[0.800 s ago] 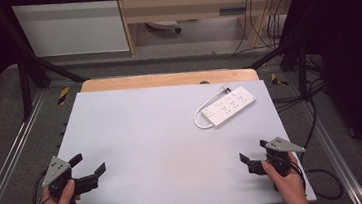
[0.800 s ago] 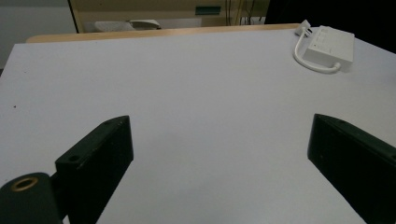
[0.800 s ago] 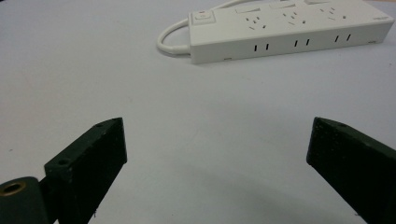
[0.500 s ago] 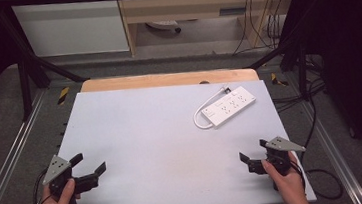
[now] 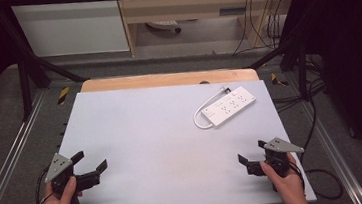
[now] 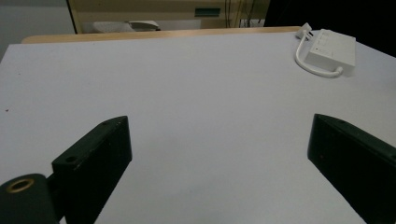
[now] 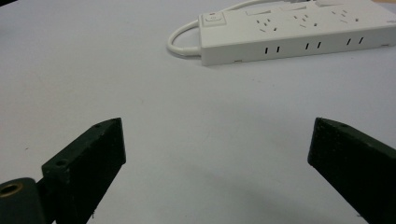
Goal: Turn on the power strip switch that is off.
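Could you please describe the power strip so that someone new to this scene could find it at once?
Look at the white table and go to its far right corner. The power strip lies flat there at a slant, a white bar with rows of sockets and a white cord looping from one end.

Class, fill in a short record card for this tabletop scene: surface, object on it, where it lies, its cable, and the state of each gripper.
surface: white table top
object: white power strip
position: far right part of the table, lying flat, sockets up
cable: white cable looped at the strip's left end
left gripper: open, holds nothing, near left edge
right gripper: open, holds nothing, near right edge
contact: neither gripper touches the strip
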Available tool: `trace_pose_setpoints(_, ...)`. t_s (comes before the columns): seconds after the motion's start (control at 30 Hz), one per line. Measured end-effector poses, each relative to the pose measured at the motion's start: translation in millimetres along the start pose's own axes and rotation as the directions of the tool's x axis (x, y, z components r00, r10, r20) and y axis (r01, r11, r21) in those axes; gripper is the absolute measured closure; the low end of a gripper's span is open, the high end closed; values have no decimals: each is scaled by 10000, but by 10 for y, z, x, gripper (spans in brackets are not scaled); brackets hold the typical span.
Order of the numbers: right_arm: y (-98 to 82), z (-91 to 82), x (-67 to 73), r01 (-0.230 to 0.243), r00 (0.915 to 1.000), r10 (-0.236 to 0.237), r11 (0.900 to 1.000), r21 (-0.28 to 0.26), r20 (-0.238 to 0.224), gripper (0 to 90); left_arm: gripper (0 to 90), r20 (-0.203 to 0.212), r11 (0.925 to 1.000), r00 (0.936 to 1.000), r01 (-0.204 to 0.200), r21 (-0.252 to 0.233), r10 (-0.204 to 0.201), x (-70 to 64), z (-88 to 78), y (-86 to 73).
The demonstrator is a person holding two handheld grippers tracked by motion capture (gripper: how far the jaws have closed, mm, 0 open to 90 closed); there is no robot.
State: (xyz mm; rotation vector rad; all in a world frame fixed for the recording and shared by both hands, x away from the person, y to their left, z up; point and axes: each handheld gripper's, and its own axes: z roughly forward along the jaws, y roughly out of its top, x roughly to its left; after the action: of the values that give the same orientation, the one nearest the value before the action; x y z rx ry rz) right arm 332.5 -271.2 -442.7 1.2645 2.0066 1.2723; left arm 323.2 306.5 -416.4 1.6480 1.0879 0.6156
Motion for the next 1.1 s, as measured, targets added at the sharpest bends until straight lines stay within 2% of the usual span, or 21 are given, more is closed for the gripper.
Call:
trace_pose_setpoints(0.27,22,6,36,-43,9999,43,10000,-4,-126,46,62,-158,9994,9999,33,-343,-39,40,59,40)
trace_pose_setpoints(0.37,32,17,36,-3,9999,3,10000,28,-113,46,64,-200,9994,9998,-97,-320,90,51,85,54)
trace_pose_setpoints(0.5,108,-1,56,-200,9997,199,9998,-68,-112,47,60,-161,9996,9997,-175,-238,171,42,70,33)
trace_pose_setpoints(0.8,275,2,51,-295,9994,292,9994,-179,-200,40,54,-172,10000,9999,-22,5,22,82,63,2)
trace_pose_setpoints(0.93,351,8,39,-356,9992,350,9989,-303,-197,36,53,-59,9998,9998,-191,58,192,56,90,-2)
trace_pose_setpoints(1.1,468,5,-5,-458,9989,452,9978,-476,-139,33,54,60,9998,9998,-175,12,175,12,123,15)
